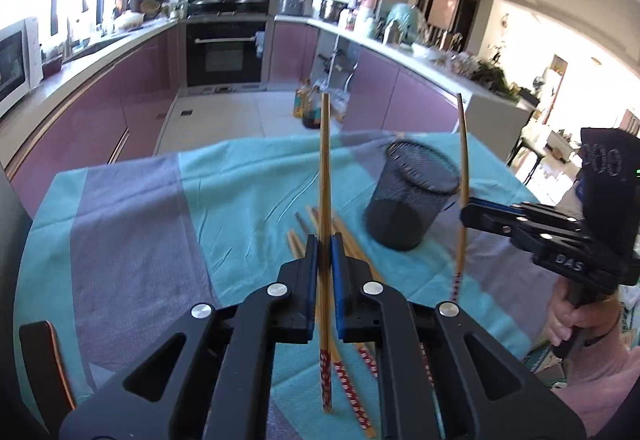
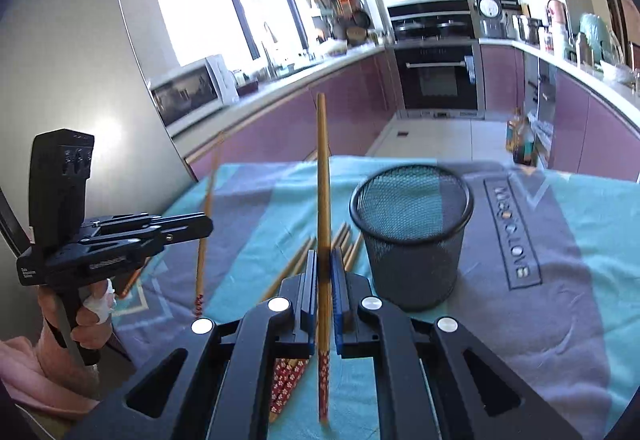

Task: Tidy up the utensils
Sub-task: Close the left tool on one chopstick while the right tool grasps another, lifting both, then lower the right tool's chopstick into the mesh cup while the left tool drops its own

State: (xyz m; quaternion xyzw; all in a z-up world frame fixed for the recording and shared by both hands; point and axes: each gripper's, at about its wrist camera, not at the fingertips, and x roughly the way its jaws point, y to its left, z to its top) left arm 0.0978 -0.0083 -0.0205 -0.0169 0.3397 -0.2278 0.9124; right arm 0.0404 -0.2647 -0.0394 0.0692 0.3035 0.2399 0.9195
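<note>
"DAS" moulded on right tool (image 1: 466, 210). Black wire-mesh cup (image 2: 412, 236) empty. Both tools clenched, left tool (image 1: 324, 254) too, each gripping one bamboo chopstick (image 2: 323, 208) beside cup.

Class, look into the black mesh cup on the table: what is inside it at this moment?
The mesh cup looks empty from the right wrist view: only its mesh wall shows inside. Its bottom is hidden by the rim and near wall.

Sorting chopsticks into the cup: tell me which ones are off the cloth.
Two: one upright in the left tongs, one upright in the right tongs. The loose chopsticks lie flat on the cloth beside the cup.
</note>
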